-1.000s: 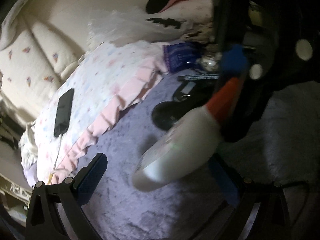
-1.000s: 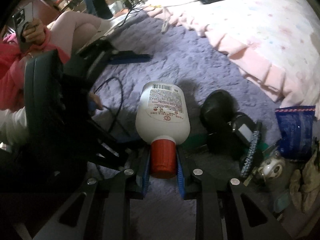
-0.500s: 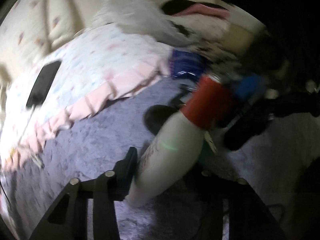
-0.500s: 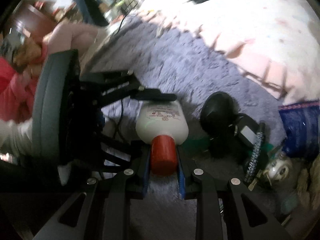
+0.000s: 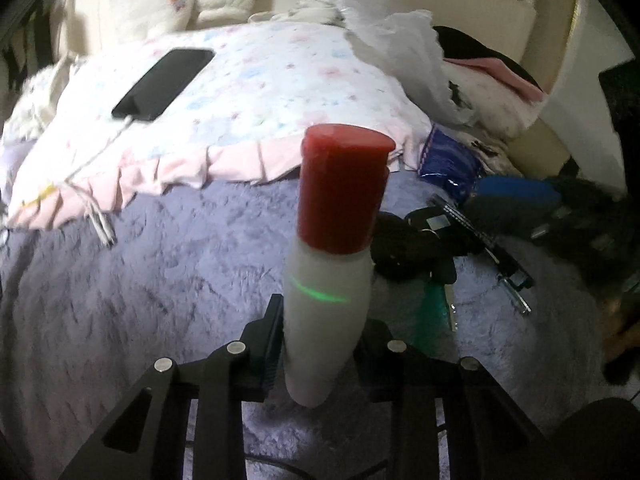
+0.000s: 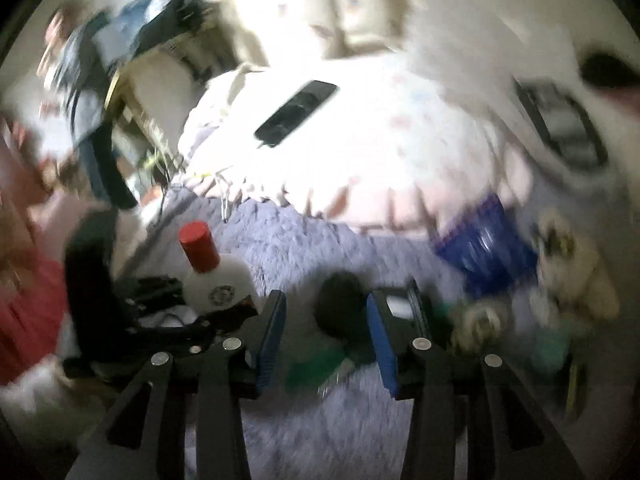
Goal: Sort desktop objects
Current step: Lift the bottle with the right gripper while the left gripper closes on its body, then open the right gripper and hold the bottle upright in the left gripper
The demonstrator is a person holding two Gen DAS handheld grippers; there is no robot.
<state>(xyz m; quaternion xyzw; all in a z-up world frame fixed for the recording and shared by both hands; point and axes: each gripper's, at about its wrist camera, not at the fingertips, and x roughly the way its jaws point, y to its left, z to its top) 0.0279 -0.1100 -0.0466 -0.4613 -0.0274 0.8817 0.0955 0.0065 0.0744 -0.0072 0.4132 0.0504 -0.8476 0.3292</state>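
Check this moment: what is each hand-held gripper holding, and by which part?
Left hand-held gripper, jaws closing, grips the white bottle by its lower body, red cap up. Right hand-held gripper, opening, holds nothing.

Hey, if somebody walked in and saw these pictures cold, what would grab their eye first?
Probably the white bottle with a red cap, standing upright between the left gripper's closing fingers above the purple fuzzy blanket. Next, the black phone lying on the pastel frilled pillow behind it.
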